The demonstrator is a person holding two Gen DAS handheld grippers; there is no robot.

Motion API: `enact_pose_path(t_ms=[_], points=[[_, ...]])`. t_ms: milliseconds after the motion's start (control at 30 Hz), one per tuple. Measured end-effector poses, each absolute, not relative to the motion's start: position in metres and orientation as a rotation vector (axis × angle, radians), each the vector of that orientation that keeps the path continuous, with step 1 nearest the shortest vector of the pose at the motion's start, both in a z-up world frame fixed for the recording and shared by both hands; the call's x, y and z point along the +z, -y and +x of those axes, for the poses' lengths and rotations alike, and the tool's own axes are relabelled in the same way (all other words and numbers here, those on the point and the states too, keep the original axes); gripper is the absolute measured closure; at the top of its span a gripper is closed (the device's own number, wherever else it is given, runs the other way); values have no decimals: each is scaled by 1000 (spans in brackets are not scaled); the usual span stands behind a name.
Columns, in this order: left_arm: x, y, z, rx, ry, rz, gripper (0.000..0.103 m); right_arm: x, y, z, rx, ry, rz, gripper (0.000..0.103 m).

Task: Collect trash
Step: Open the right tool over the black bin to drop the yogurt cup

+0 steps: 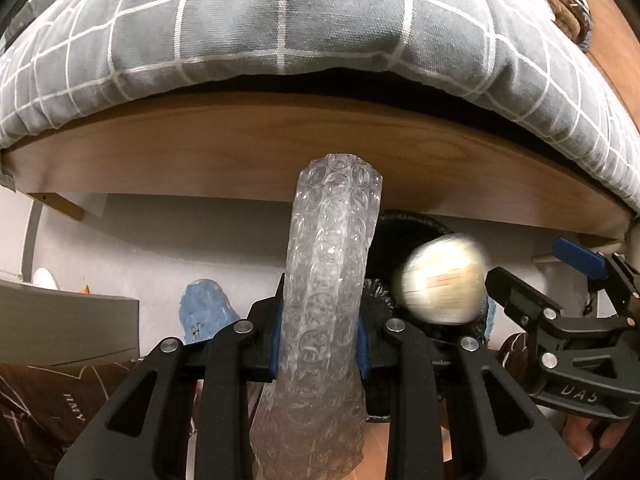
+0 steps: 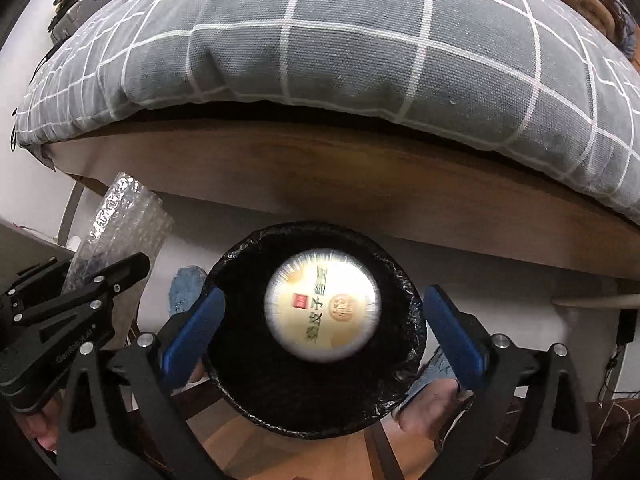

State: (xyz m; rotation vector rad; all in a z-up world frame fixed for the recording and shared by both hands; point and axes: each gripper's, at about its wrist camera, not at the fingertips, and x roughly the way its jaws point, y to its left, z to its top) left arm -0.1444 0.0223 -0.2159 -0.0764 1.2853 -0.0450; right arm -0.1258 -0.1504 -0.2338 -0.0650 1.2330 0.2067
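Left tongs (image 1: pixel 320 344): pointing steeply down, blue pads pressed from both sides on a roll of bubble wrap (image 1: pixel 332 280) that stands up between them. Right tongs (image 2: pixel 320 340): also steeply down, just beside the left pair, blue pads (image 2: pixel 192 336) spread wide with nothing touching them. Bare fingertips show beneath each pair's frame.

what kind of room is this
Most likely a bedroom: a grey checked duvet hangs over a wooden bed frame, and a bin lined with a black bag stands on the floor beside it.
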Motion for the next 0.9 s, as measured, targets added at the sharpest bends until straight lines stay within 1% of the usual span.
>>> enact_pose_path(t_ms=[900], points=[[-229, 50, -137, -199, -1314, -1, 77, -200, 238, -142, 5, -1157, 5, 7]])
